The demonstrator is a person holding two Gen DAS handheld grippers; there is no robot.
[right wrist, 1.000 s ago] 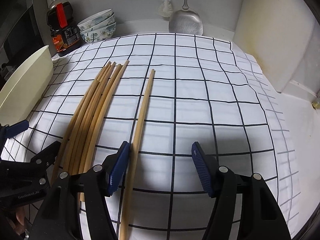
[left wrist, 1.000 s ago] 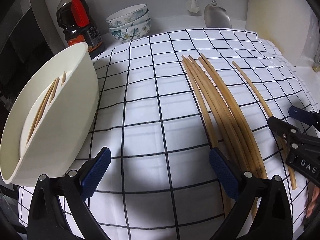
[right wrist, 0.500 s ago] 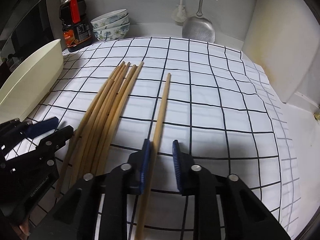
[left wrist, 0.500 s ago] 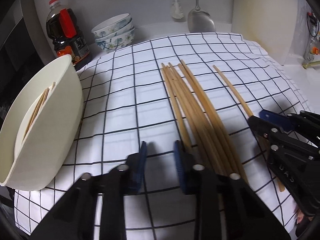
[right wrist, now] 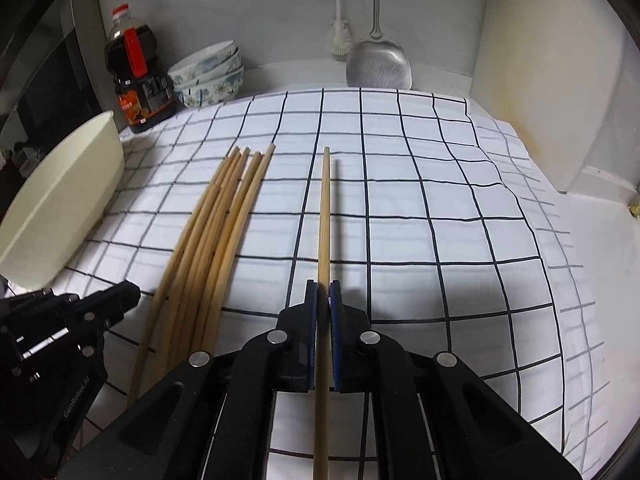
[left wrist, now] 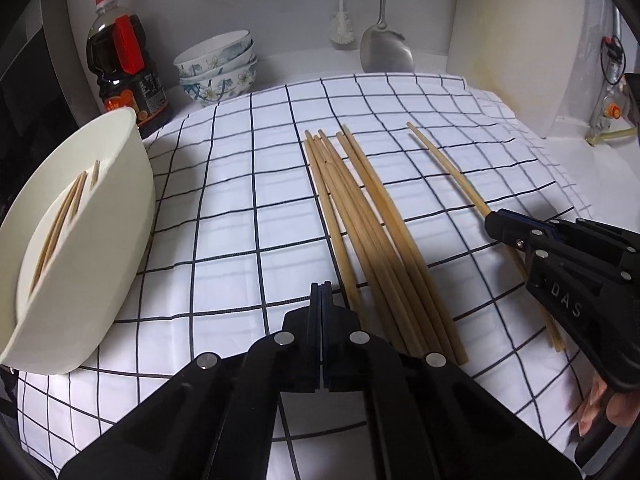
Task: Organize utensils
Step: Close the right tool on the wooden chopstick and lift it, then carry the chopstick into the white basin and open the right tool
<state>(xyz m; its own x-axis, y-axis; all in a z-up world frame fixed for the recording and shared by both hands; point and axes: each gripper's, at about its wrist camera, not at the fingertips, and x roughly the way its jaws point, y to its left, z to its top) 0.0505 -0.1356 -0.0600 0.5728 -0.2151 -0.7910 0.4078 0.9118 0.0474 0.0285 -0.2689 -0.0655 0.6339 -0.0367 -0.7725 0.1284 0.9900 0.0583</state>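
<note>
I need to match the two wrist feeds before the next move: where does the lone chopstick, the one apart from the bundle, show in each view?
Left wrist view: the lone chopstick runs diagonally at right of centre, its near part inside the right gripper.
Right wrist view: the same chopstick runs straight up the centre, clamped at bottom centre.
Shared landmark: the metal spatula against the back wall.

A bundle of bamboo chopsticks [right wrist: 216,236] lies fanned on the checked cloth, one single chopstick [right wrist: 324,216] apart to its right, and a few more rest in the cream holder [left wrist: 76,240] at far left.
</note>
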